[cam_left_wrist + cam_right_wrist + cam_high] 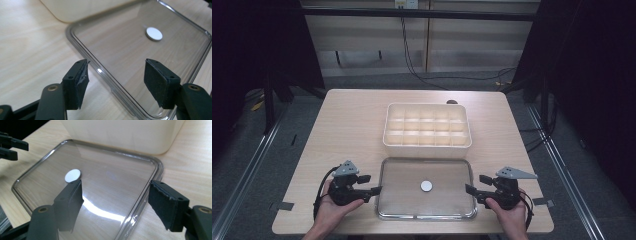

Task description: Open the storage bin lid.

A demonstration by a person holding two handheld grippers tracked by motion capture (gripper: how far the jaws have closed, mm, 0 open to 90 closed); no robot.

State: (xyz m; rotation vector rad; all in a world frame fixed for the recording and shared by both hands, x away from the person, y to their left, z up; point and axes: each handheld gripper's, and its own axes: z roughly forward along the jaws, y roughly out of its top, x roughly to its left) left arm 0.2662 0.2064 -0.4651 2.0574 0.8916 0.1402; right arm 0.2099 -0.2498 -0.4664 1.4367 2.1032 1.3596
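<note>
The clear lid point(427, 189) lies flat on the bench point(347, 125), long axis running side to side, squarely between the two tools. Left tool point(374, 190) sits at its left short edge, right tool point(469, 190) at its right short edge, each equally near. Both have jaws apart, nothing clamped; in each gripper view the lid's rim runs between the pads. Just behind the lid sits the box point(427, 129). Count: one lid, one box with fifteen compartments, one white disc point(426, 186) at lid centre, two tools.
</note>
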